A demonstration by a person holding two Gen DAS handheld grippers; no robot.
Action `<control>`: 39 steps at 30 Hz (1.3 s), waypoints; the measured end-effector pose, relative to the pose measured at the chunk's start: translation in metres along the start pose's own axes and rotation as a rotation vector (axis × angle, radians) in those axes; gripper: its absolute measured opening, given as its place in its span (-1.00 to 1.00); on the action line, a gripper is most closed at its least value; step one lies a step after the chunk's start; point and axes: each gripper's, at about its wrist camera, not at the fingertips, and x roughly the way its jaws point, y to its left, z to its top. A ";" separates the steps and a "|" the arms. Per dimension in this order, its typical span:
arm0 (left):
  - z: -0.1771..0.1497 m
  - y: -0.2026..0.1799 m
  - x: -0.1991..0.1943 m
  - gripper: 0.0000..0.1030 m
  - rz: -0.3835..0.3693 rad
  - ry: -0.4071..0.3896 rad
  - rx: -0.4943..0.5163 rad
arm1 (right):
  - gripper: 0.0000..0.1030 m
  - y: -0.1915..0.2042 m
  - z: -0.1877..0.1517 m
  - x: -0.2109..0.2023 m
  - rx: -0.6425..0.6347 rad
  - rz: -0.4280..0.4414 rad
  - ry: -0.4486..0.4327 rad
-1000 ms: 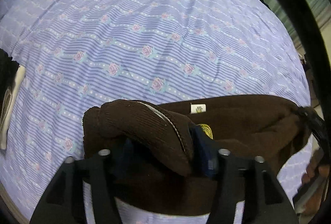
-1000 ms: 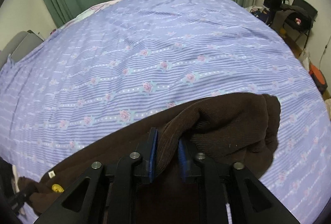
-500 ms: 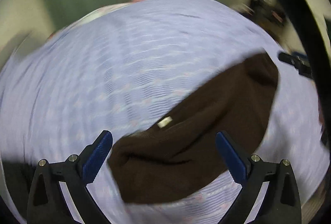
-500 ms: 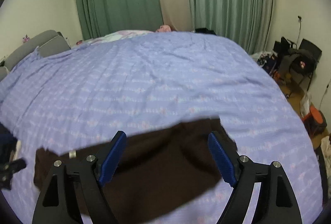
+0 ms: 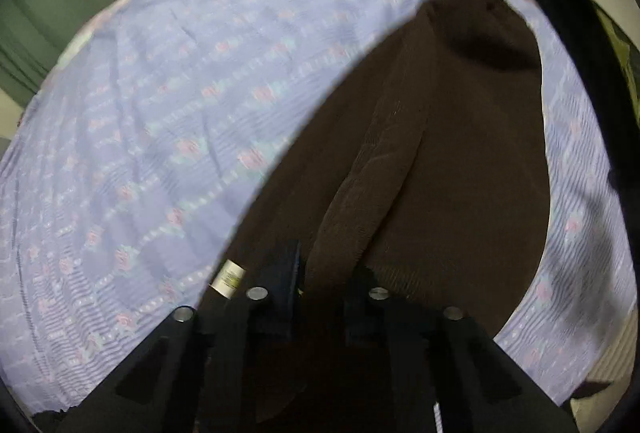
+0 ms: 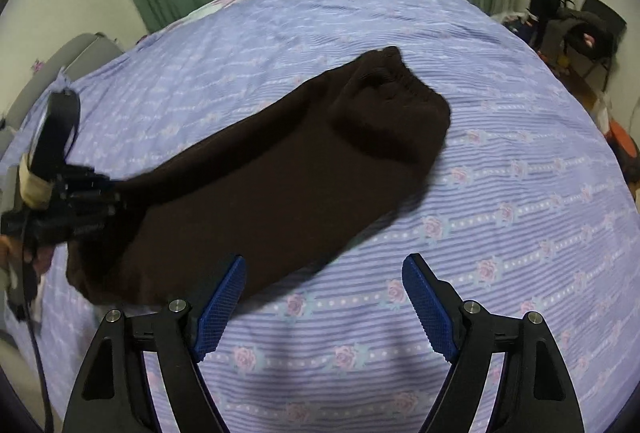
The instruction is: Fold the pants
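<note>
Right wrist view, brown pants (image 6: 280, 185) lying diagonally, waistband upper right

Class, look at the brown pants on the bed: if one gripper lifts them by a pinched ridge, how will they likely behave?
The pants will probably sag and drape, since cloth bunches into a soft ridge between the left gripper pads. The ribbed fabric looks grippy, so slipping seems unlikely. They probably drag on the bedsheet rather than slide.
</note>
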 end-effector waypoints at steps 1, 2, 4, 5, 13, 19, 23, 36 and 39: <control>0.003 0.008 -0.009 -0.68 0.004 -0.041 -0.030 | 0.57 0.003 0.000 0.000 -0.017 0.004 -0.005; 0.006 0.017 -0.016 -0.68 0.003 -0.070 -0.066 | 0.57 0.006 0.001 0.000 -0.035 0.008 -0.014; 0.013 0.035 -0.018 -0.68 0.017 -0.097 -0.139 | 0.57 0.011 0.003 0.000 -0.056 0.021 -0.028; 0.017 0.044 -0.013 -0.68 0.049 -0.094 -0.156 | 0.57 0.014 0.004 0.002 -0.062 0.027 -0.032; 0.026 0.055 0.045 -0.49 0.123 0.013 -0.178 | 0.53 0.031 0.019 0.033 -0.098 0.059 -0.018; 0.003 0.058 -0.021 0.44 0.167 -0.148 -0.247 | 0.51 0.037 0.020 0.023 -0.149 0.114 -0.026; -0.051 0.054 -0.079 0.50 0.196 -0.241 -0.342 | 0.41 0.047 0.014 0.014 -0.206 0.223 0.005; -0.206 0.069 -0.079 0.51 0.113 -0.176 -0.942 | 0.32 0.133 0.007 0.062 -0.582 0.326 0.073; -0.203 0.095 -0.075 0.51 0.079 -0.228 -1.014 | 0.32 0.138 0.019 0.076 -0.582 0.328 0.088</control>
